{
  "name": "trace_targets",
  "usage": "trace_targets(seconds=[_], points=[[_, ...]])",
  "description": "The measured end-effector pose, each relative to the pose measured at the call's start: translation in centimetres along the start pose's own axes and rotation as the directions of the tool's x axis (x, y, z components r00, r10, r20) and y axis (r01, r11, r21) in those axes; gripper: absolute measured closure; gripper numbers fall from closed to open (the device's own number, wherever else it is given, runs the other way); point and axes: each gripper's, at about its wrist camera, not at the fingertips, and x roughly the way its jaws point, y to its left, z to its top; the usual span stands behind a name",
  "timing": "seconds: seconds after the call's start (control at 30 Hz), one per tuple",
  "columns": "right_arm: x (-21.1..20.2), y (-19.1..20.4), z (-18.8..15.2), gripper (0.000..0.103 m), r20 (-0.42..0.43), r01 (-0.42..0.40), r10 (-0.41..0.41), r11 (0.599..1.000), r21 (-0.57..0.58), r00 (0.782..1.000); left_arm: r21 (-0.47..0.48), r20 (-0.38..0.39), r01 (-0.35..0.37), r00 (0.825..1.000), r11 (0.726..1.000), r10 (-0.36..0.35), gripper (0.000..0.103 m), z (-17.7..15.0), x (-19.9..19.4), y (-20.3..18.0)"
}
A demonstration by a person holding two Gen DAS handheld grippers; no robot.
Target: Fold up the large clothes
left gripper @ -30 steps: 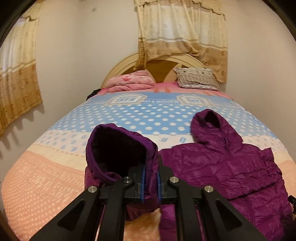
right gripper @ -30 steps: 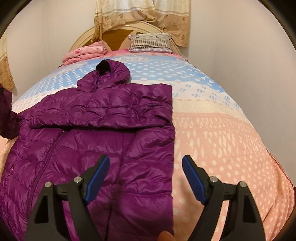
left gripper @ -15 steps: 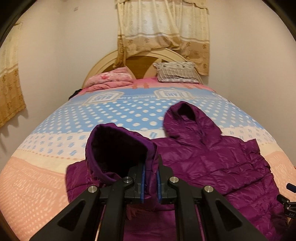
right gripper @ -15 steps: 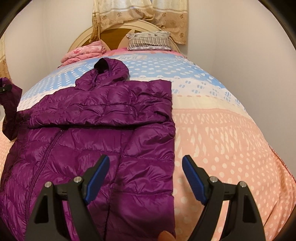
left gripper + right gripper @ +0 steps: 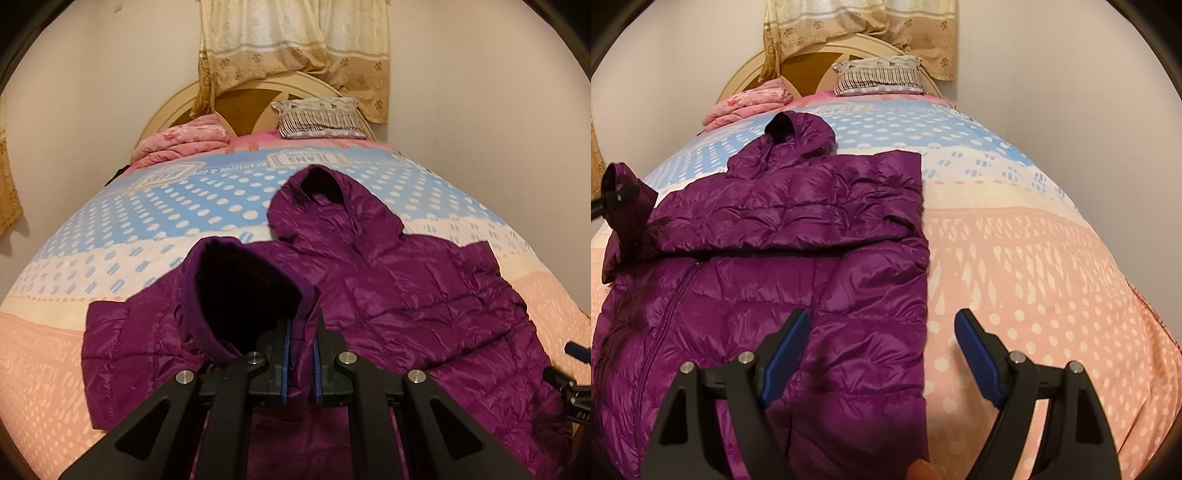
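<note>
A purple hooded puffer jacket (image 5: 413, 295) lies front-up on the bed, hood toward the headboard; it also shows in the right wrist view (image 5: 798, 229). Its right sleeve lies folded across the chest. My left gripper (image 5: 299, 362) is shut on the cuff of the left sleeve (image 5: 240, 291), holding it raised over the jacket's left side; the cuff opening faces the camera. In the right wrist view the held sleeve (image 5: 624, 195) hangs at the far left. My right gripper (image 5: 881, 354) is open and empty, above the jacket's lower right edge.
The bed (image 5: 1015, 258) has a dotted blue, cream and pink cover. A folded pink blanket (image 5: 181, 142) and a striped pillow (image 5: 321, 118) lie by the headboard. Walls stand close on both sides; curtains (image 5: 295, 48) hang behind.
My left gripper has carried the sleeve cuff rightward, over the jacket body. The right gripper has stayed open and almost still.
</note>
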Motion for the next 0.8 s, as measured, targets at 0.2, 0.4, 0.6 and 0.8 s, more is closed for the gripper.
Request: trace_targets(seconds=[0.2, 0.4, 0.6, 0.8], points=[[0.8, -0.4, 0.3, 0.020, -0.011, 0.007, -0.006, 1.000, 0.010, 1.000, 0.036, -0.017, 0.015, 1.000, 0.999, -0.015, 0.094, -0.6, 0.7, -1.7], [1.3, -1.1, 0.5, 0.020, -0.019, 0.011, -0.010, 1.000, 0.029, 1.000, 0.082, -0.032, 0.046, 0.999, 0.996, -0.044, 0.094, -1.1, 1.4, -4.3], [1.9, -1.6, 0.2, 0.020, -0.032, 0.006, -0.005, 0.999, 0.042, 0.999, 0.155, -0.019, 0.052, 0.999, 0.987, -0.050, 0.094, -1.5, 1.1, -7.4], [2.5, -2.1, -0.6, 0.020, -0.053, 0.004, -0.001, 0.998, 0.056, 0.999, 0.172, -0.045, 0.040, 0.998, 0.984, -0.033, 0.093, -1.7, 1.6, -8.5]])
